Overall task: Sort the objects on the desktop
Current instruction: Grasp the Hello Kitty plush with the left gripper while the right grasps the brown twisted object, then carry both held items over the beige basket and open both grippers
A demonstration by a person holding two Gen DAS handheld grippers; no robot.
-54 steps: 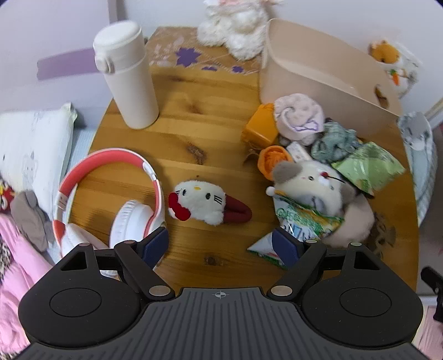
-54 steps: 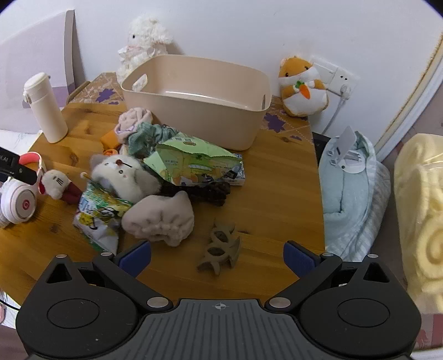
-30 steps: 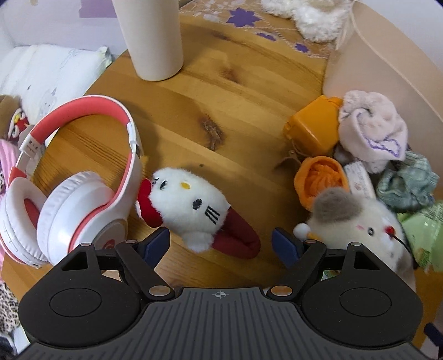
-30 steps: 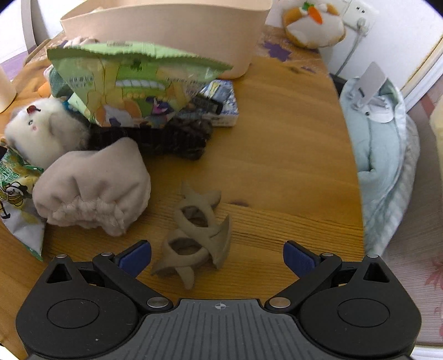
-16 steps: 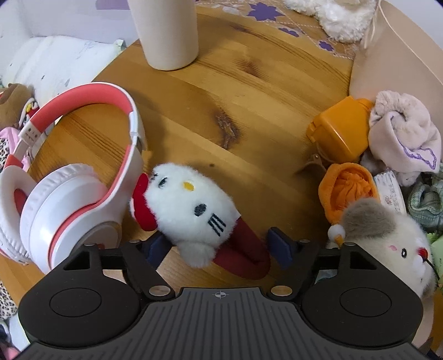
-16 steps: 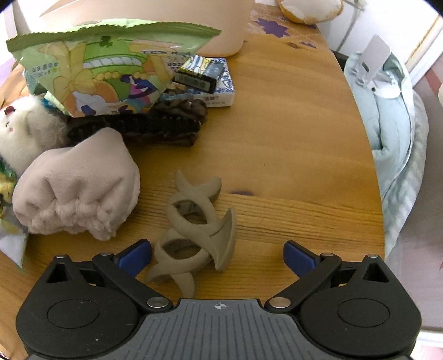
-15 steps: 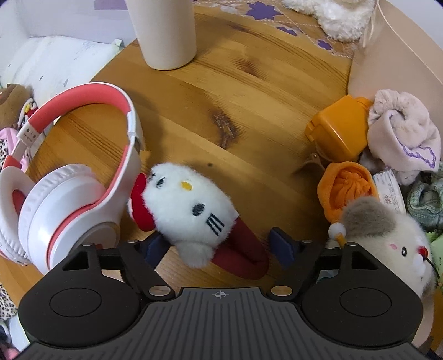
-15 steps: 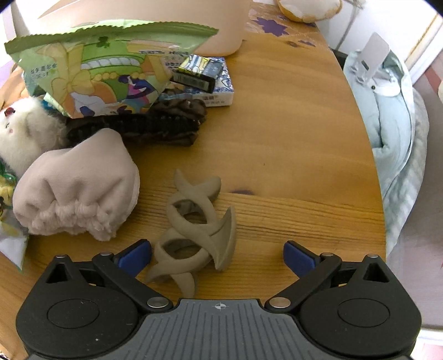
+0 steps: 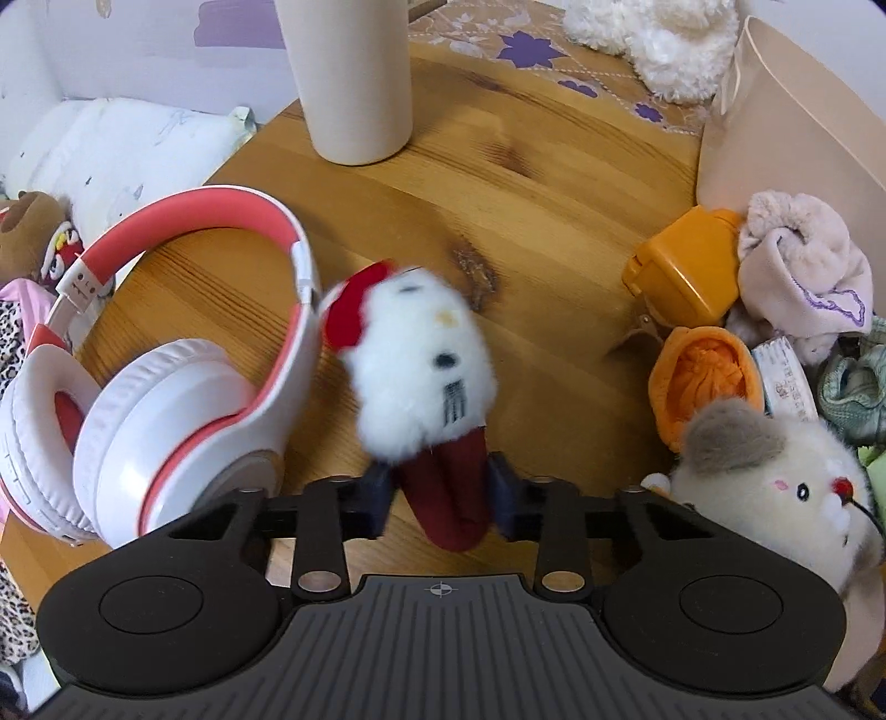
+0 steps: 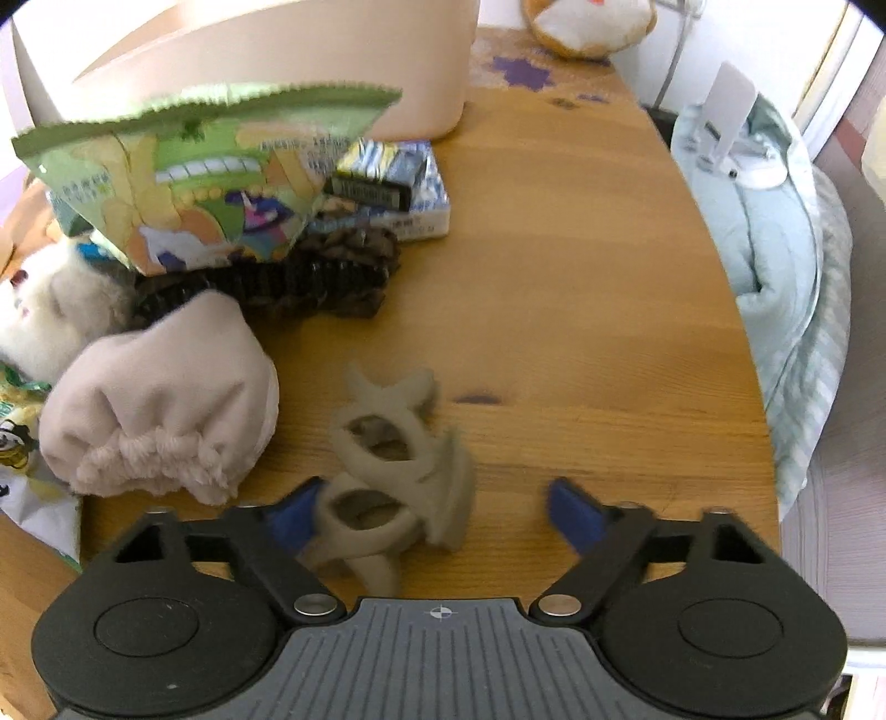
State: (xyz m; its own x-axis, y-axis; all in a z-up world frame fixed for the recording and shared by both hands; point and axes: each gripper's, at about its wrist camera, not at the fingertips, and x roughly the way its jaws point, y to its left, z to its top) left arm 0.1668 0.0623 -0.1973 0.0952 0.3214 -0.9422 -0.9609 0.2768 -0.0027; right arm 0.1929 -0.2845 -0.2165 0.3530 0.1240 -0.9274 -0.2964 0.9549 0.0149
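Clamping the dark red clip end of the cat plush (image 9: 423,365), the left gripper (image 9: 443,490) has both fingers pressed against it; the plush is white and fluffy with a red bow, black eyes and whiskers, blurred, standing out over the wooden table (image 9: 498,183) just beside the headphones (image 9: 166,354). Only the left view shows the white bottle (image 9: 354,77), orange pouch (image 9: 703,376) and the face of the hamster plush (image 9: 775,493). Only the right view shows the right gripper (image 10: 437,512), fingers spread wide around a grey-brown hair claw (image 10: 393,471) lying on the table, its left finger touching it, beside a beige cap (image 10: 160,410), with a green snack bag (image 10: 205,166) and the beige bin (image 10: 277,50) beyond
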